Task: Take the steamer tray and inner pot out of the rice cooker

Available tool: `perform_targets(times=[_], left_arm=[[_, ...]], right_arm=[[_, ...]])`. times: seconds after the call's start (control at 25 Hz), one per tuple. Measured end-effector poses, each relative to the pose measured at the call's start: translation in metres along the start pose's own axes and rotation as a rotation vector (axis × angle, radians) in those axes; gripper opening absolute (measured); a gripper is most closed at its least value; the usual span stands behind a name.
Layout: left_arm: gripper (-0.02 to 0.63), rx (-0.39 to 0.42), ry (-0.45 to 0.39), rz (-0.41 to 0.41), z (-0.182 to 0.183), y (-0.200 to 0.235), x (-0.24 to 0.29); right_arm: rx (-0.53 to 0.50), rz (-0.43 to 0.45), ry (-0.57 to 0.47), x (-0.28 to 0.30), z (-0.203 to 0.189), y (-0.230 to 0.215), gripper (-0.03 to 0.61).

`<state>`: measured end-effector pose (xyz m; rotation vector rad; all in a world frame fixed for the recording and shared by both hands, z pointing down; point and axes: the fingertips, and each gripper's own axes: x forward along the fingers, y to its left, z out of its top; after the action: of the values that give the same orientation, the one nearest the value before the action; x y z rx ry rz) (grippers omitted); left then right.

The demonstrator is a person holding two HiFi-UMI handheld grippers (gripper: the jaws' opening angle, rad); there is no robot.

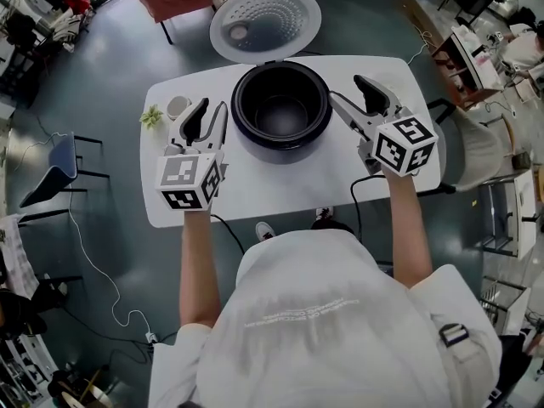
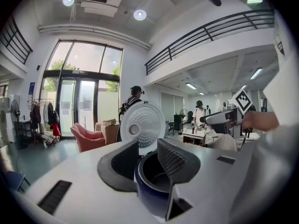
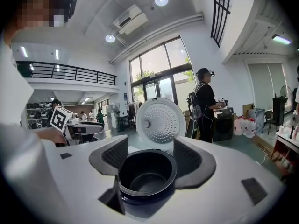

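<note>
The dark rice cooker (image 1: pixel 280 104) stands at the middle of the white table (image 1: pixel 280 185), its white lid (image 1: pixel 265 22) swung up at the back. Its black inner pot (image 3: pixel 145 174) sits inside with the mouth bare; I see no steamer tray on it. My left gripper (image 1: pixel 212 107) hangs open just left of the cooker, apart from it. To the cooker's right, my right gripper (image 1: pixel 347 89) is open too and touches nothing. Each gripper view frames the cooker (image 2: pixel 156 181) beyond the open jaws of the left gripper (image 2: pixel 147 146) and right gripper (image 3: pixel 149 141).
A small green plant (image 1: pixel 151 116) and a white cup (image 1: pixel 178 106) stand on the table's left end, beside my left gripper. A black cable (image 1: pixel 361 185) runs off the front edge. A person (image 3: pixel 205 101) stands behind the table; a pink armchair (image 2: pixel 91 136) lies beyond.
</note>
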<state>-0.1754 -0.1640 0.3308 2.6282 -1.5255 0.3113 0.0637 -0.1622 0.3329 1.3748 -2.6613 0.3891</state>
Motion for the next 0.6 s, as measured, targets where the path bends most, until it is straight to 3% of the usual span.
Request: perform_targets(times=[0.6], left_arm=[[0.137, -0.103, 0.175, 0.003, -0.061, -0.013, 0.035]], right_arm=[[0.119, 0.082, 0.178, 0.038, -0.060, -0.035, 0.281]])
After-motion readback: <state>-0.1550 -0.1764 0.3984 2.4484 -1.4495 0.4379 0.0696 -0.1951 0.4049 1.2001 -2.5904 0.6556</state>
